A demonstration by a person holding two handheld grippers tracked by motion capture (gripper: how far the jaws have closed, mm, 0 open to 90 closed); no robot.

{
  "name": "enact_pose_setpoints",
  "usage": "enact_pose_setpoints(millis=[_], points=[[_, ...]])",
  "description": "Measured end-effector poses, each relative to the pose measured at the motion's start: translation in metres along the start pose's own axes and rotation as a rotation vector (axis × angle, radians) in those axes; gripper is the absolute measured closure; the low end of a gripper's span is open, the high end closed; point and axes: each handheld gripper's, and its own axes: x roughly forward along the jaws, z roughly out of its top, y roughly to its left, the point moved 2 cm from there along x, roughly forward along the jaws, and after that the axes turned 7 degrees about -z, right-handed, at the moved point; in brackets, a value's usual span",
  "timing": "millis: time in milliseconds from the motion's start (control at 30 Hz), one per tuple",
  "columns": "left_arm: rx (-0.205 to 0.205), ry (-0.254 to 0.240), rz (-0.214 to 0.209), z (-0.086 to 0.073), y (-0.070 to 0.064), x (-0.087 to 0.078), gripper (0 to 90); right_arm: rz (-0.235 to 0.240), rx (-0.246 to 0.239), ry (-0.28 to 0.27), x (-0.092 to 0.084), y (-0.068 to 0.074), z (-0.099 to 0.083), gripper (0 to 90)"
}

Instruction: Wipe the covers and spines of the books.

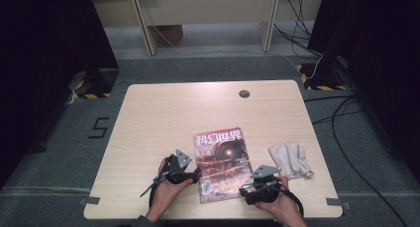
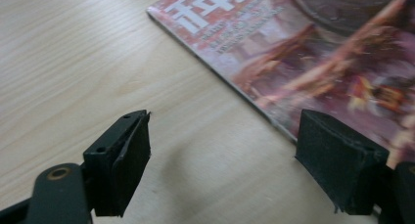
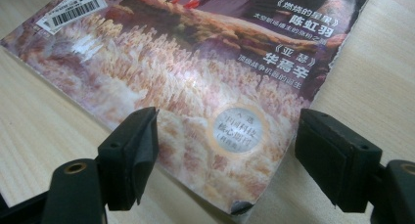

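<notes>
1. high view: a glossy magazine with a reddish illustrated cover [image 1: 221, 163] lies flat near the front edge of the pale wooden table [image 1: 163, 113]. the left tongs [image 1: 197, 176] sit at its left edge, the right tongs [image 1: 243, 191] at its lower right corner. a crumpled beige cloth [image 1: 291, 159] rests to the right, apart from the magazine.
2. left gripper view: the left tongs [image 2: 222, 160] stand apart with nothing between them; the magazine's [image 2: 303, 53] edge runs just ahead, toward the right jaw. to grip well, one jaw likely must slide under that edge, staying low and level.
3. right gripper view: the right tongs [image 3: 225, 160] gape wide, framing the magazine's [image 3: 195, 87] slightly lifted corner, not pressing it. closing on that corner without creasing seems the careful move.
</notes>
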Motion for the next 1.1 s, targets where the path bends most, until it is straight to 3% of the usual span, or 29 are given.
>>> enact_pose_setpoints(millis=[33,67,200,267,367,467,700,900,1000,1100], points=[[0.0,0.0,0.0,0.0,0.0,0.0,19.1,0.0,0.0,0.0,0.0,0.0,0.0,25.4],[0.014,0.003,-0.037,-0.003,-0.01,-0.008,18.7,0.006,-0.01,-0.004,-0.001,0.0,-0.001,25.7],[0.009,-0.003,-0.087,-0.006,-0.024,-0.017,18.3,0.021,-0.015,0.0,-0.003,0.003,-0.002,25.7],[0.038,0.026,-0.106,-0.009,-0.033,-0.019,18.0,0.029,-0.047,0.003,-0.003,0.008,-0.004,25.7],[0.061,0.044,-0.097,-0.011,-0.036,-0.018,17.4,0.024,-0.075,0.003,-0.003,0.011,-0.005,24.8],[0.064,0.044,-0.073,-0.011,-0.032,-0.017,16.5,0.013,-0.085,0.01,-0.003,0.013,-0.005,24.8],[0.061,0.031,-0.041,-0.008,-0.025,-0.013,15.9,0.023,-0.043,0.012,-0.001,0.012,-0.003,25.1],[0.023,0.018,-0.007,-0.002,-0.01,-0.003,15.6,0.003,-0.027,-0.003,0.009,0.013,0.007,25.0],[-0.019,0.004,-0.012,-0.001,0.0,0.001,15.5,0.0,-0.018,-0.01,0.013,0.013,0.011,25.0],[-0.022,0.003,-0.007,-0.001,0.002,0.002,15.6,0.002,-0.018,-0.013,0.016,0.012,0.014,25.0]])
